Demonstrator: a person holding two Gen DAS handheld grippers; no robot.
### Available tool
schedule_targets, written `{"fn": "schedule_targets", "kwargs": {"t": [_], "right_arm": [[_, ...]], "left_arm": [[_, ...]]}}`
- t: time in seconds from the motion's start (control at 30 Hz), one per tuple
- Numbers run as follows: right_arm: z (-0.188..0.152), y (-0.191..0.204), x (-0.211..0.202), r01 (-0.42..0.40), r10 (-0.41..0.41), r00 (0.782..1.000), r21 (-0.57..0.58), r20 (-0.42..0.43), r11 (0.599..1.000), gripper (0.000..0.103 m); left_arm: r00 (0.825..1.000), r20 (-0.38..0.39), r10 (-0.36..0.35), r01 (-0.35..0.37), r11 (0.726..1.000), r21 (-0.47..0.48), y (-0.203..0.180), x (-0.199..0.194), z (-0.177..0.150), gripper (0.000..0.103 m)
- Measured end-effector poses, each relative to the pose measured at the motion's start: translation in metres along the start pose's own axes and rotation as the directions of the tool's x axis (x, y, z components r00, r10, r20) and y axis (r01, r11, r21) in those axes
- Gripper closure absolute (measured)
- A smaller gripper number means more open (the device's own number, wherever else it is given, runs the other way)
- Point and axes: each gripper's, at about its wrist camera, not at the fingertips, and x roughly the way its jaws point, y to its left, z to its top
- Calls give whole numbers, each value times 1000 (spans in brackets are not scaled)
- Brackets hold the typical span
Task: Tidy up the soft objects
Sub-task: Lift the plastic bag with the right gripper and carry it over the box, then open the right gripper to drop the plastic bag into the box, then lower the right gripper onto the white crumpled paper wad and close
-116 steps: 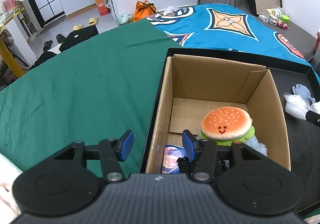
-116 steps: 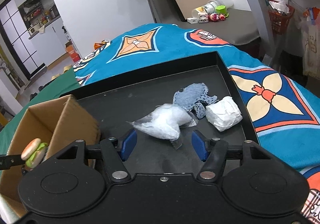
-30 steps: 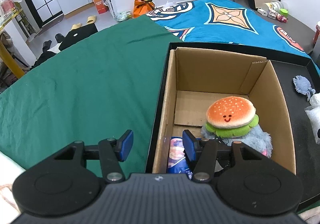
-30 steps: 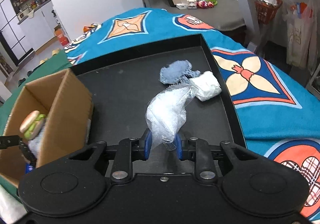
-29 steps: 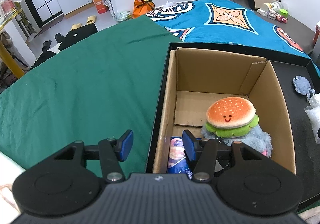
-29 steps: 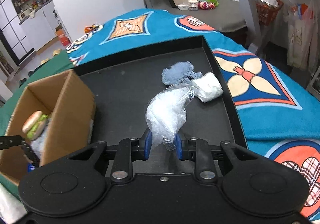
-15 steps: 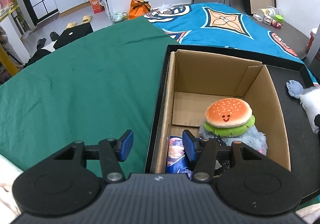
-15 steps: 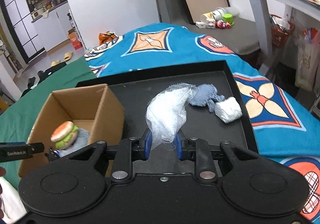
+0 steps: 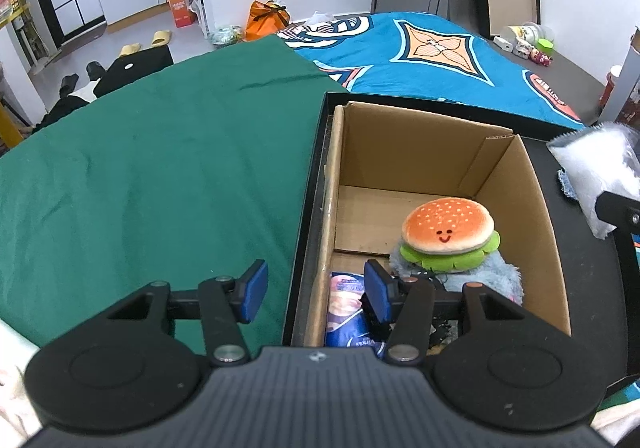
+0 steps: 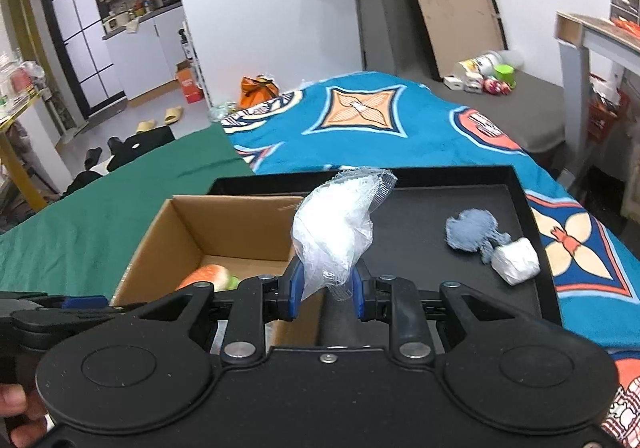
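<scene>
My right tongs [image 10: 325, 298] are clamped on a white plastic-wrapped soft packet [image 10: 334, 232], lifted just beside the cardboard box [image 10: 176, 236] for dropping in; my left tongs [image 9: 312, 290], apart and empty, straddle that box's near-left wall, probably steadying it.

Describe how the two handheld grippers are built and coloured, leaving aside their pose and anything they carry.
Both the left gripper and right gripper look alike: a black ribbed plastic body, two round discs, black linkage arms with silver screws, and flat blue pads on the fingers. No cables or sleeves show.
</scene>
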Motion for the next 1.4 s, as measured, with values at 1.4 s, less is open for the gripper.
{"fn": "schedule_targets", "kwargs": {"t": [1.4], "right_arm": [[-8, -19, -1, -7, 7, 1000, 14, -16, 1000, 51]], "left_arm": [[999, 15, -35, 36, 999, -29, 5, -1, 0, 88]]}}
